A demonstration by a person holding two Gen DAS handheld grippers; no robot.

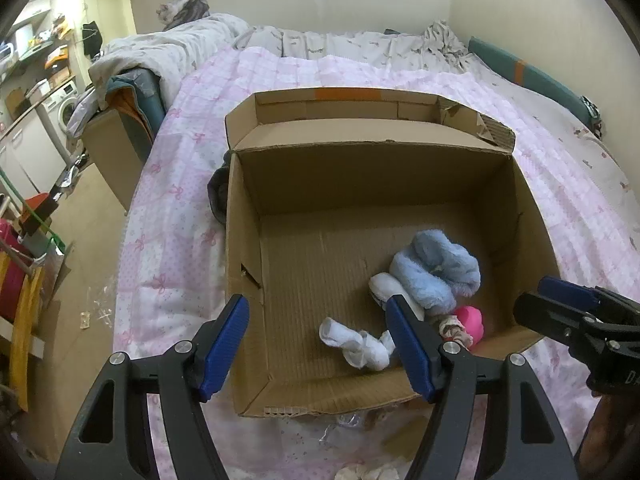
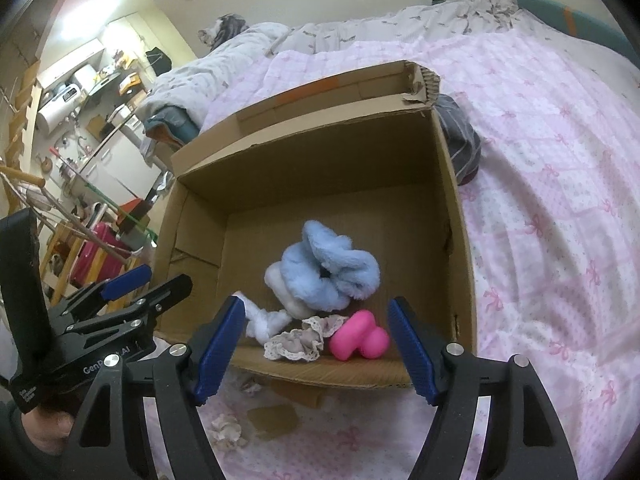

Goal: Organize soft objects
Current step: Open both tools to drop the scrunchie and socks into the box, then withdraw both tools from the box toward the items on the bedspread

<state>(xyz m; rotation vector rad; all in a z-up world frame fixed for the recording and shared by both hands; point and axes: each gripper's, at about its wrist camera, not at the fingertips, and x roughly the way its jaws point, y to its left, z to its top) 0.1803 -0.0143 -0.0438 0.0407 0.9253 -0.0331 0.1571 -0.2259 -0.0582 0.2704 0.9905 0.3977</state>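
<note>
An open cardboard box [image 1: 360,184] [image 2: 312,168] sits on a pink quilted bed. Near its front right corner lie a fluffy blue item [image 1: 436,272] [image 2: 328,268], a white roll [image 1: 384,286], a knotted white sock [image 1: 356,342] [image 2: 264,320], a lace-trimmed beige cloth [image 2: 298,340] and a pink soft toy [image 1: 470,320] [image 2: 360,340]. My left gripper [image 1: 318,308] hangs open over the box's front edge, above the sock, holding nothing. My right gripper [image 2: 316,304] is open too, over the lace cloth and pink toy, touching neither. Each gripper shows at the edge of the other's view.
A dark striped garment [image 2: 460,136] [image 1: 218,196] lies on the quilt against the box's side. Small cloth bits [image 2: 228,430] and a cardboard scrap [image 2: 272,422] lie in front of the box. A crumpled grey duvet [image 1: 160,52] is at the back. The bed's edge drops to the floor [image 1: 88,240] on the left.
</note>
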